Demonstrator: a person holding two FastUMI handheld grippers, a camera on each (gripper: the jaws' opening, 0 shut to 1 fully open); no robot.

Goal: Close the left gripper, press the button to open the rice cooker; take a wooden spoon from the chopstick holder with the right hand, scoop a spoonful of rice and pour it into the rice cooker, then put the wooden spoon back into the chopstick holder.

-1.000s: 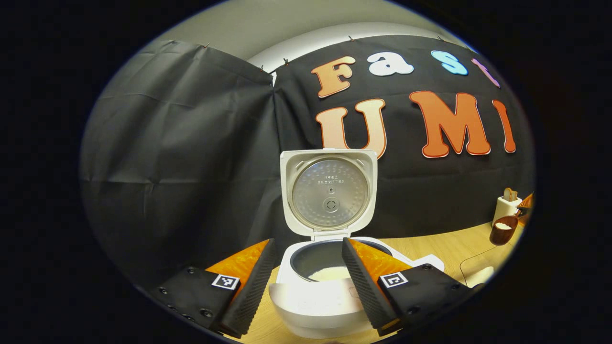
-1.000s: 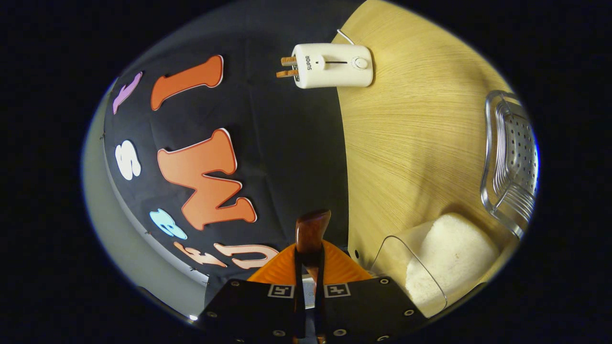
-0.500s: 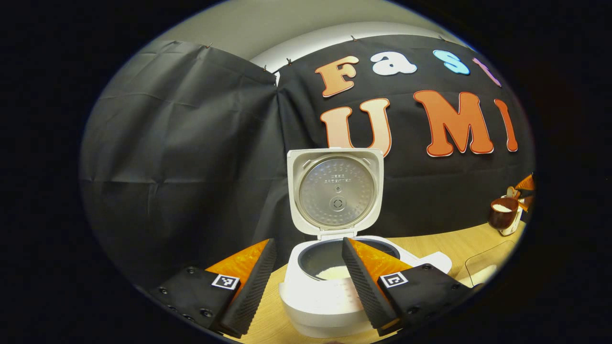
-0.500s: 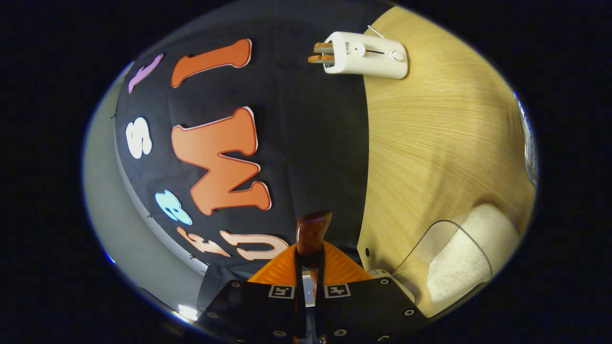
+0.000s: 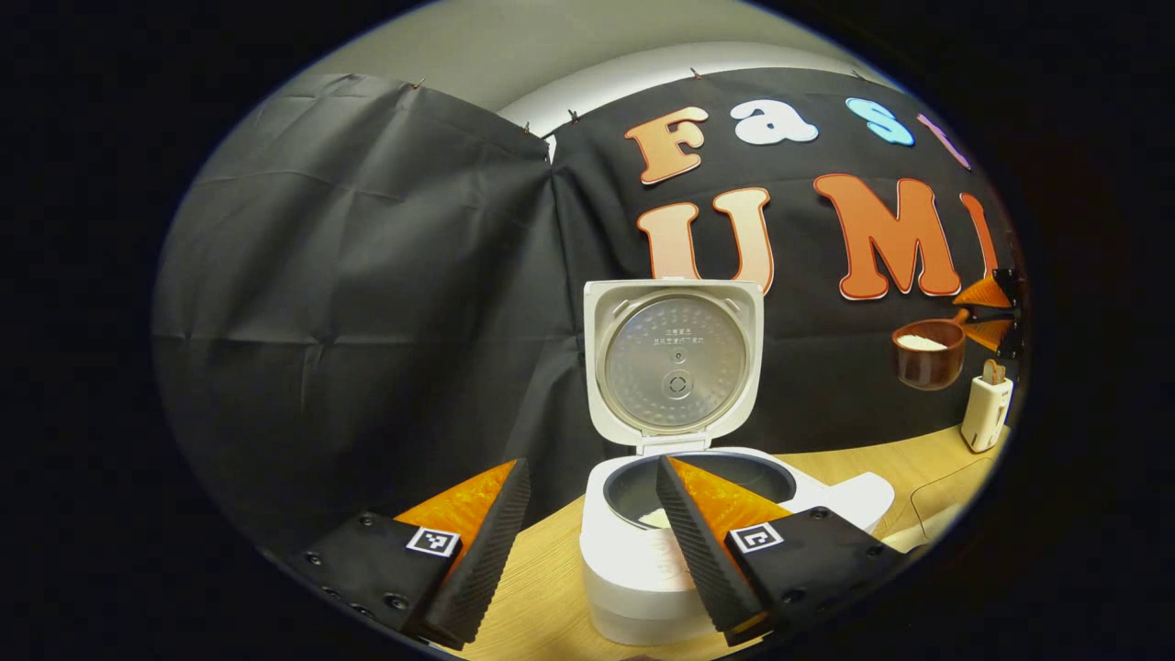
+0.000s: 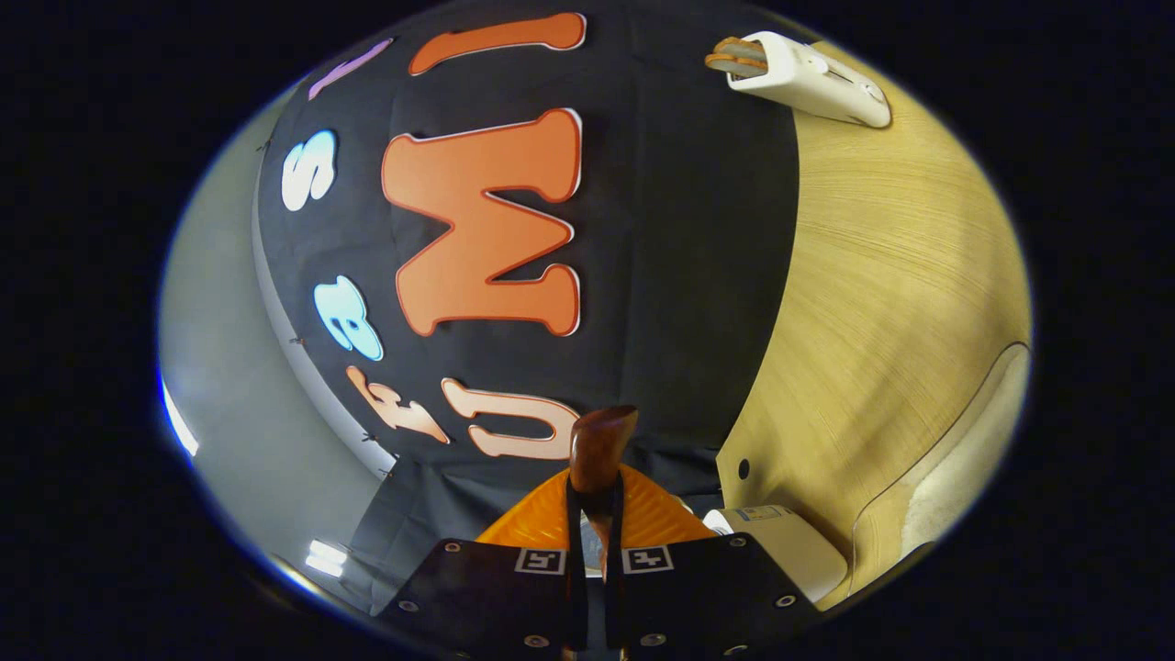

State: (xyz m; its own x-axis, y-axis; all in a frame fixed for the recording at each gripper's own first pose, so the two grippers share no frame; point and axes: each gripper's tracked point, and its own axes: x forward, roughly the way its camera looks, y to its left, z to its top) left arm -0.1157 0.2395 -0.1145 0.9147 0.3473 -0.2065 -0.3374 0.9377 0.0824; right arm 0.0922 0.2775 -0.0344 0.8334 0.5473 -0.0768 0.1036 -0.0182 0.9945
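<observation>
A: Where's the wooden spoon (image 5: 929,353)?

B: In the air to the right of the rice cooker (image 5: 679,514), well apart from it, bowl level and loaded with white rice. The right hand-held gripper (image 6: 595,523) is clamped on its handle.

A: What could go wrong?

B: I'd say a tilt on the way across would spill rice onto the worktop (image 5: 542,597). The cooker's lid stands upright, so there's room.

A: The left hand-held gripper (image 5: 587,532)?

B: Fingers apart, holding nothing, in front of the cooker.
</observation>
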